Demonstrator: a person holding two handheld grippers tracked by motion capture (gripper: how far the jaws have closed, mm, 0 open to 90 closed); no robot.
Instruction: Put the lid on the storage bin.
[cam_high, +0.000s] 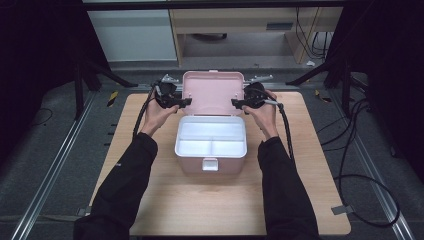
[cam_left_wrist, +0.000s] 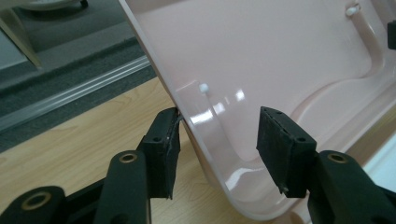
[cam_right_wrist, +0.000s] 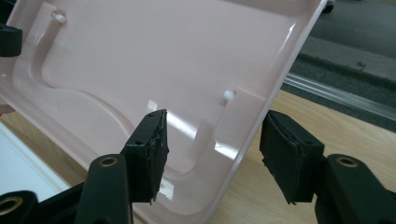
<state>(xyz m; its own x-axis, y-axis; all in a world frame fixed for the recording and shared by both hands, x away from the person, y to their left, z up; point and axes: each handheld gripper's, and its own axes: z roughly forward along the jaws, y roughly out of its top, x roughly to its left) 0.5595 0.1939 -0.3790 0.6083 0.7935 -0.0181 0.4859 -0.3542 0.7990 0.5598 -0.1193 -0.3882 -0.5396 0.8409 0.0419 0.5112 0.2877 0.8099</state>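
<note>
A pink box sits mid-desk with its lid swung up and back, showing a white tray split into compartments. No brand, label or writing can be read on it.

The left gripper reaches in level from the left, hand below it. Its jaws stand about half open, straddling the lid's left edge. One pad touches the outer rim, and the other stands clear of the inner face.

The right gripper mirrors it from the right, hand raised off the desk. Its jaws are partly open around the lid's right edge, neither pad pressing.
</note>
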